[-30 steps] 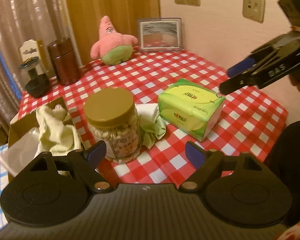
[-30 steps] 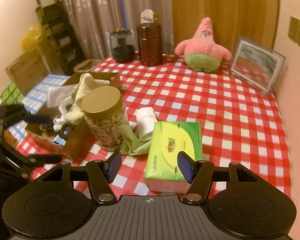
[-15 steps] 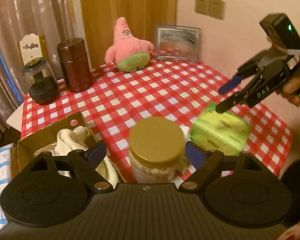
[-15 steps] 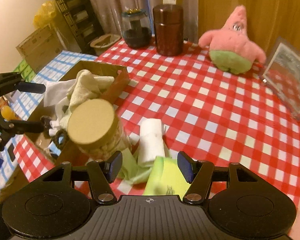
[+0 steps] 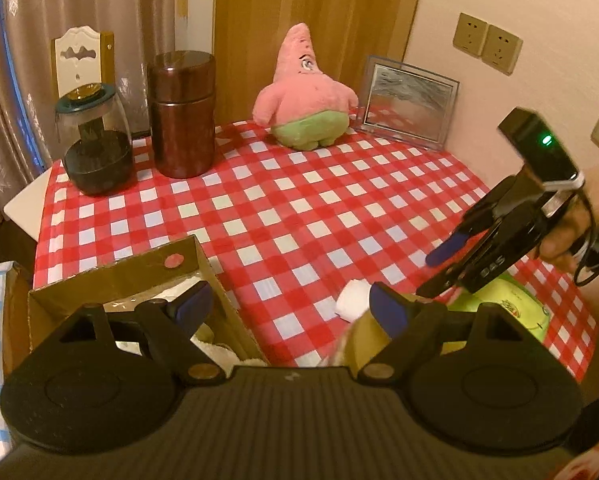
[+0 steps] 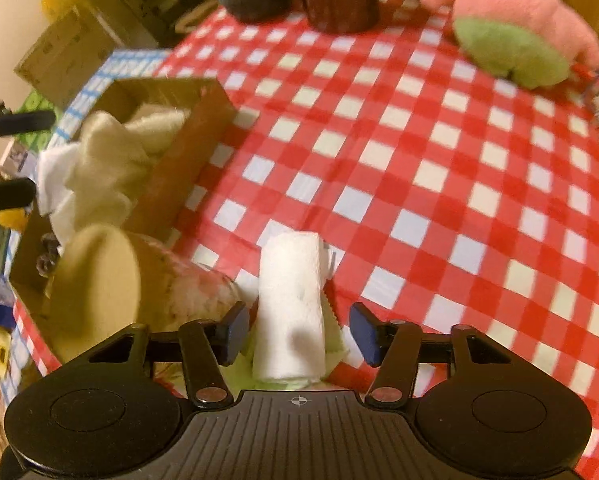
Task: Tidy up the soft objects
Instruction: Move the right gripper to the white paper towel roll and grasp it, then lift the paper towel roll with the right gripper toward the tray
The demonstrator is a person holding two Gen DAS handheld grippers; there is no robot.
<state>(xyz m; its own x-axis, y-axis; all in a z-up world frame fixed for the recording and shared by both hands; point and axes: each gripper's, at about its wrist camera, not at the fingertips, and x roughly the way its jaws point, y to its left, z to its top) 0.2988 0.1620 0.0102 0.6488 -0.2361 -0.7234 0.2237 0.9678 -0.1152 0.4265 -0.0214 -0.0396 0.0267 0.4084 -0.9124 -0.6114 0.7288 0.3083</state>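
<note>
The right gripper (image 6: 297, 334) is hovering over the white roll (image 6: 290, 308) near the table's (image 6: 419, 168) front edge, its jaws having just been closing in but not touching it yet, so nothing's gripped. The roll is lying on a green cloth (image 6: 333, 340) just right of the jar (image 6: 111, 292). The left gripper (image 5: 289, 308) is sitting wide open and empty by the box (image 5: 139, 272), where pale towels (image 6: 111, 168) are piled, with the pink plush (image 5: 305, 96) far back.

White rolled cloth (image 6: 289, 312) lies on a green cloth (image 6: 333, 340) (crumpled), beside the cardboard box (image 6: 187, 148).
</note>
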